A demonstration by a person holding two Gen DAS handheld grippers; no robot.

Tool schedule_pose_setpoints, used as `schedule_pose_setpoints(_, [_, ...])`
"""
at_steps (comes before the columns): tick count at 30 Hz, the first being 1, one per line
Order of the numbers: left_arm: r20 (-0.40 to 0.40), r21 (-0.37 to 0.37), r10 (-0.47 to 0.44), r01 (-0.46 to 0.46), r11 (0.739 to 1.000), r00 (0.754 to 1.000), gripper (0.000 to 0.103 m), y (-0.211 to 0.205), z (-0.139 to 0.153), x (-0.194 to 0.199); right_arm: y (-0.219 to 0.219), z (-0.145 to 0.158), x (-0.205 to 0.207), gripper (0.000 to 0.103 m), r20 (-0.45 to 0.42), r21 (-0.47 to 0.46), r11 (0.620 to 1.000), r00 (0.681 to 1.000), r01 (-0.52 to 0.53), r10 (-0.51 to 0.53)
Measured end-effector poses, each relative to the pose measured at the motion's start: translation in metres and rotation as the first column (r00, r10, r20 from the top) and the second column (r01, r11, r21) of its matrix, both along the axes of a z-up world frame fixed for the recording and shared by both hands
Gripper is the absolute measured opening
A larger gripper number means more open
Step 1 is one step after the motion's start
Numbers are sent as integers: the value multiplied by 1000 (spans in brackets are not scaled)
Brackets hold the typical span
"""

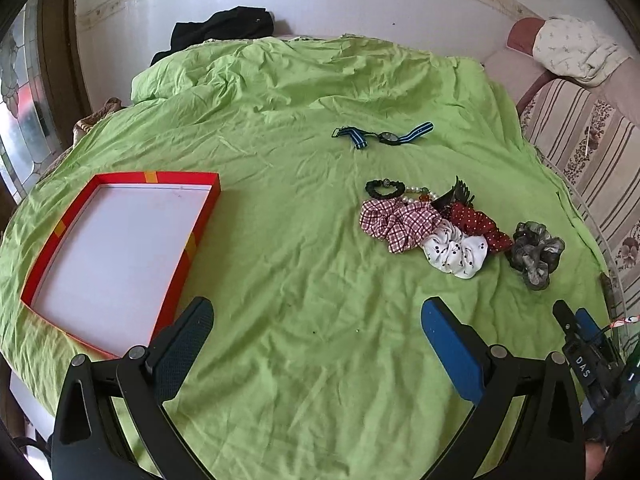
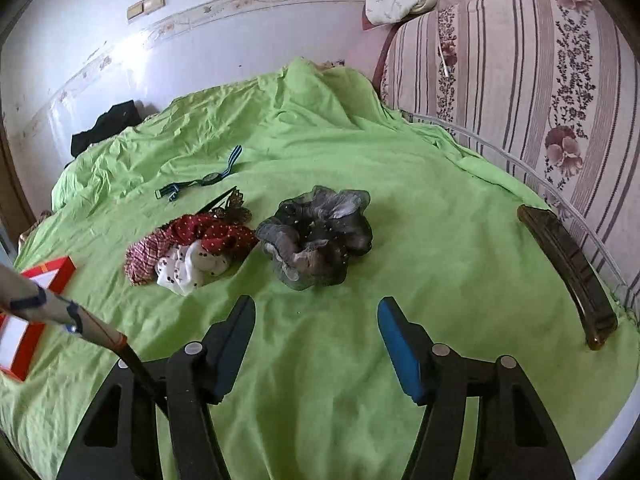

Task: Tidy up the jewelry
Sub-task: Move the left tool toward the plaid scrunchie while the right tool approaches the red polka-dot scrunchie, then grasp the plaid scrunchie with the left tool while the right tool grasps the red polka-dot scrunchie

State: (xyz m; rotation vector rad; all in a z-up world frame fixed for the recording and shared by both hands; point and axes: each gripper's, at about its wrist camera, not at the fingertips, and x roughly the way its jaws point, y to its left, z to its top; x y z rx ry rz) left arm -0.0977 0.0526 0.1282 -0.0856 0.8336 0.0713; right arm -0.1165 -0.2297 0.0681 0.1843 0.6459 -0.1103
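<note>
A red-rimmed box lid with a white floor (image 1: 116,248) lies empty on the green sheet at the left; its corner shows in the right wrist view (image 2: 60,270). A pile of accessories lies right of centre: a checked scrunchie (image 1: 394,224), a white scrunchie (image 1: 456,254), a red dotted scrunchie (image 1: 480,224), a black bracelet (image 1: 384,190), pearl beads (image 1: 416,194), and a grey scrunchie (image 2: 320,236). A striped-strap watch (image 1: 384,136) lies further back. My left gripper (image 1: 316,316) is open and empty above the sheet. My right gripper (image 2: 316,312) is open and empty just short of the grey scrunchie.
The green sheet (image 1: 280,280) covers a round bed. A dark flat object (image 2: 568,268) lies at the bed's right edge by a metal rail. A striped floral sofa (image 2: 520,80) stands to the right. Black clothing (image 1: 224,28) lies at the far edge by the wall.
</note>
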Motion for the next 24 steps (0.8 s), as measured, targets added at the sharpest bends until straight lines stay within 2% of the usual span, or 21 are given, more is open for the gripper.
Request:
schedule_pose_setpoints(3, [-23,-16,-2,2,1000,1000,103,-2,-3,5,-2,-8,9,68,-28,85,996,999,-33,36])
schedule_pose_setpoints(5, [-38,-43,-5,3,999,999,103,-3,-3,12,-1,-8,18,60,-41,133,989,997,-59,65])
schedule_pose_setpoints(7, [-39,-56,-5,3,998,999,103,-4,0,21,-1,-5,23,59,-30,166,983,996,-81,87])
schedule_pose_setpoints(13, [-53,-46,-28,25,999,998,103,-15,2,61,1,22,44,59,45,165,977,991,-135,130])
schedule_pose_setpoints(16, [-89,-45,-54,50,998,995,103,-25,-10,91,0,21,57,59,34,154,978,990,-140,137])
schedule_pose_setpoints(20, [-130,-79,-114,104,991,985,103,-37,-33,131,-1,13,70,59,-9,153,976,987,-158,161])
schedule_pose_setpoints(24, [-151,-109,-182,167,980,972,99,-51,-54,161,11,14,92,59,-21,215,939,960,-270,280])
